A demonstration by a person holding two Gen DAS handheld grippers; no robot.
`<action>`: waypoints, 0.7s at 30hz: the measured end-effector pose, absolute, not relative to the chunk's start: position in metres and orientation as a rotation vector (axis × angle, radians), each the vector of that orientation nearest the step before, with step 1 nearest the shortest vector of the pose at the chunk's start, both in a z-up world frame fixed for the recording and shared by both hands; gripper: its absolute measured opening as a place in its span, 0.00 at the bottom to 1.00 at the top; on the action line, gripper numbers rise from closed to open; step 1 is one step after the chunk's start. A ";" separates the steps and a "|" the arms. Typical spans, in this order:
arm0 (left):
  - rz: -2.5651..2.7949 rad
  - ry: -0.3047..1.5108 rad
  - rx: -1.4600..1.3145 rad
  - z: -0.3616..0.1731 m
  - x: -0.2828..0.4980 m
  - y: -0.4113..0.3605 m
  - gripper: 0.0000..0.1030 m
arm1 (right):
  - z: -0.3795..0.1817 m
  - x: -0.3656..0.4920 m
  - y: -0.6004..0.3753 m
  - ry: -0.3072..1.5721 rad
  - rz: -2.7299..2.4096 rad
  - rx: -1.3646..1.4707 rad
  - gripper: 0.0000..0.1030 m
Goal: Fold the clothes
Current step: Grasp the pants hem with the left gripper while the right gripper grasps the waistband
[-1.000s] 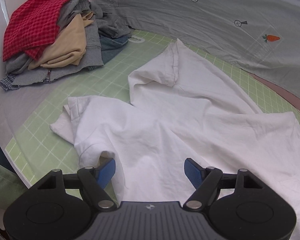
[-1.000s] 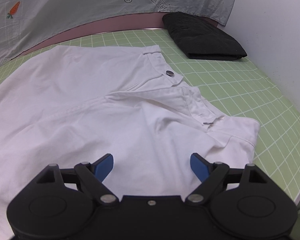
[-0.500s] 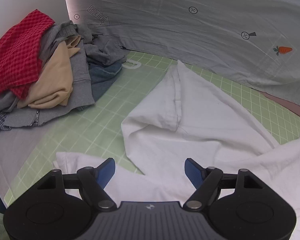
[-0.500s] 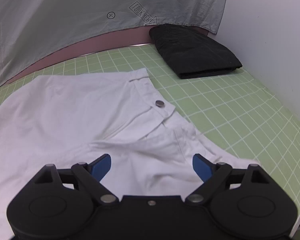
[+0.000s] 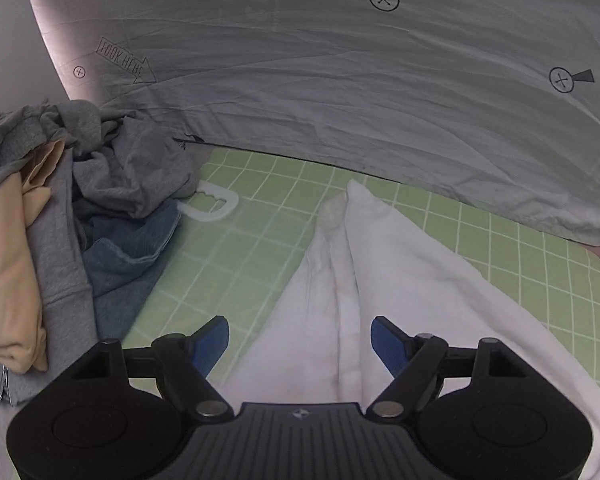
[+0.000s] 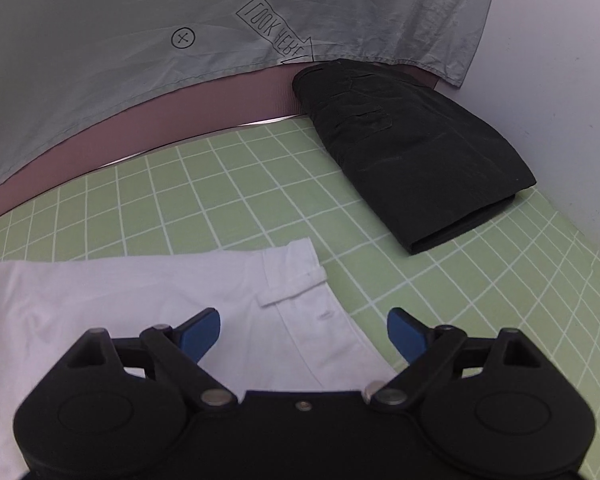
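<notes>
A pair of white cotton trousers (image 6: 148, 300) lies spread on the green gridded mat (image 6: 480, 280) that covers the bench. Its waistband end with a belt loop lies under the right tongs (image 6: 303, 330), and a creased leg (image 5: 352, 264) runs under the left tongs (image 5: 299, 334) toward the bench's far edge. Both tongs stand wide open and grip nothing.

A black garment, folded into a flat rectangle (image 6: 412, 152), sits at the far right corner. A loose heap of grey, tan and denim clothes (image 5: 80, 216) waits at the far left corner. So one piece looks finished, the trousers lie only partly arranged, and the heap is left to fold.

A second ago both cameras showed far more of the trousers, with the button and fly in the right view. Now each pair of tongs has gone forward and lower over the cloth.
</notes>
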State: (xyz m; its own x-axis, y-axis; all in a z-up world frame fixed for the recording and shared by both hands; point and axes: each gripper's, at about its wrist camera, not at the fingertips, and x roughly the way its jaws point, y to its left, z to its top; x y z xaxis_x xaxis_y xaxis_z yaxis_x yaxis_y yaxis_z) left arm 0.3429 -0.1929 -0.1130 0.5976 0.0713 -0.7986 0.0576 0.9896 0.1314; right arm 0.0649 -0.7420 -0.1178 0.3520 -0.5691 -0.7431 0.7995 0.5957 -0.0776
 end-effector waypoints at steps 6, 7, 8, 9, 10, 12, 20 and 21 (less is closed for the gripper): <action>-0.012 0.968 0.206 -0.147 0.402 -0.205 0.81 | -0.131 0.079 -0.759 0.798 -0.916 0.365 0.96; -0.013 0.966 0.218 -0.151 0.408 -0.207 0.81 | -0.133 0.081 -0.762 0.796 -0.918 0.372 0.97; -0.020 0.963 0.223 -0.154 0.411 -0.209 0.81 | -0.135 0.083 -0.764 0.793 -0.920 0.379 0.97; -0.035 0.960 0.223 -0.157 0.414 -0.210 0.81 | -0.137 0.085 -0.766 0.789 -0.924 0.386 0.97; -0.049 0.957 0.223 -0.159 0.417 -0.212 0.81 | -0.137 0.085 -0.765 0.783 -0.929 0.390 0.97; -0.060 0.963 0.216 -0.164 0.421 -0.214 0.81 | -0.138 0.088 -0.767 0.783 -0.917 0.393 0.96; -0.062 0.970 0.107 -0.177 0.433 -0.208 0.81 | -0.142 0.101 -0.773 0.782 -0.870 0.404 0.94; -0.062 0.967 0.098 -0.177 0.433 -0.208 0.79 | -0.143 0.102 -0.774 0.782 -0.864 0.405 0.94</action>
State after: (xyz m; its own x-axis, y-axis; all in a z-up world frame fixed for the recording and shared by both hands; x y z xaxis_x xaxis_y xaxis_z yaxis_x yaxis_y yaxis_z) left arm 0.4332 -0.2081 -0.1768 0.5667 -0.0089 -0.8239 0.0960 0.9938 0.0553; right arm 0.1022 -0.7742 -0.1425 0.4030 -0.5214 -0.7522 0.7999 0.6000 0.0127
